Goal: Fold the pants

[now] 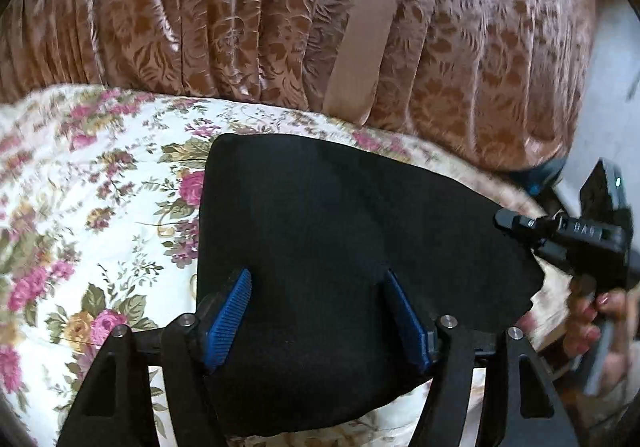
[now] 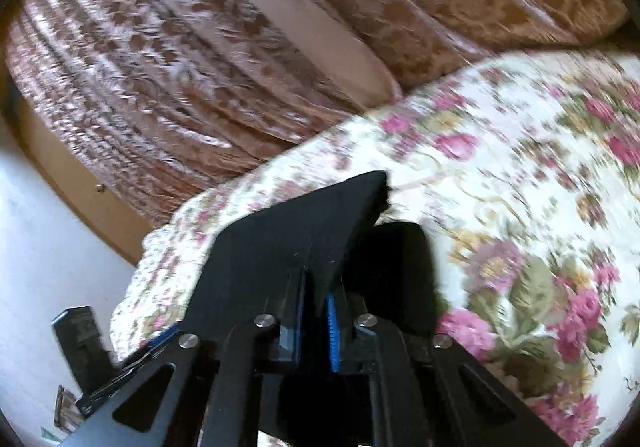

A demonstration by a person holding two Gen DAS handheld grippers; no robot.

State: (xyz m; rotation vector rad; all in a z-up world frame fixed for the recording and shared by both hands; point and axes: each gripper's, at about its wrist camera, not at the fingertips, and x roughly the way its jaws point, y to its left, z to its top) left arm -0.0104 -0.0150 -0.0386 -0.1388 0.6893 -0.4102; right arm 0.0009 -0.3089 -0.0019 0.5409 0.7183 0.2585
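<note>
Black pants (image 1: 352, 247), folded into a compact dark panel, fill the foreground of the left wrist view and lie on a floral bedspread (image 1: 80, 187); the left gripper (image 1: 320, 311) points downward over the near part of this panel, its blue ribbed pads (image 1: 230, 321) spread apart, jaws open, with the fabric showing between and beneath them; whether the pads touch the cloth cannot be told. At the right edge of the panel, the right gripper (image 1: 516, 225) reaches the cloth from the side, held by a hand (image 1: 588, 319) whose fingers wrap the grip.

In the right wrist view, the right gripper (image 2: 320, 323) is closed, its blue pads (image 2: 333, 335) pinching a raised edge of the pants (image 2: 280, 247); the cloth rises from the jaws as a peaked fold tilted up off the bedspread (image 2: 520, 167), with a further dark layer lying beyond it to the right; the left gripper (image 2: 86, 351) appears low at the left margin, partly cut off.

Behind the bedspread, brown patterned cushions (image 1: 240, 27) stand along its far side, one crossed by a plain tan band (image 1: 360, 39); a pale floor (image 2: 48, 247) shows beside the bed.
</note>
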